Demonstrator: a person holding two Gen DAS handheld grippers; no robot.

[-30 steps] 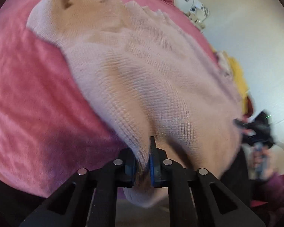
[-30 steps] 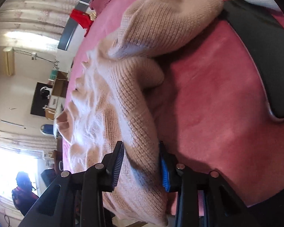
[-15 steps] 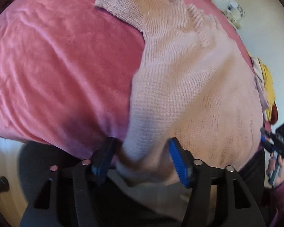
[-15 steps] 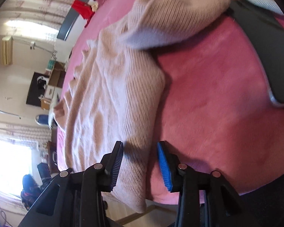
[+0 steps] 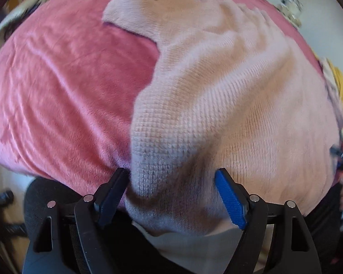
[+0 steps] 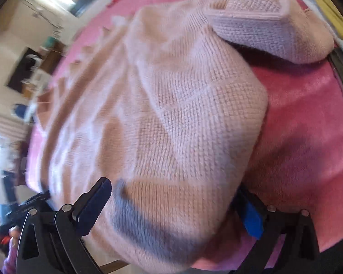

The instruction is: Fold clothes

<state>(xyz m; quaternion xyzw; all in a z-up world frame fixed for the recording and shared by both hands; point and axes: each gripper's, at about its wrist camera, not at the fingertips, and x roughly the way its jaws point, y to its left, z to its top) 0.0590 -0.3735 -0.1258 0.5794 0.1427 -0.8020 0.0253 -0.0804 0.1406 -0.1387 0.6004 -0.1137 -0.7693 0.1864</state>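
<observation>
In the left wrist view, the left gripper [image 5: 171,191] stands spread wide around the near hem of the pink sweater [image 5: 228,96], which lies on the pink blanket [image 5: 57,91]. In the right wrist view, the right gripper [image 6: 173,207] gapes wide, released, straddling the sweater's [image 6: 171,114] near edge.

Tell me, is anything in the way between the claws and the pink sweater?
Nothing visible is. The left claw and the right claw are both open, and the sweater bulges right between their fingers on the pink bedspread.
</observation>
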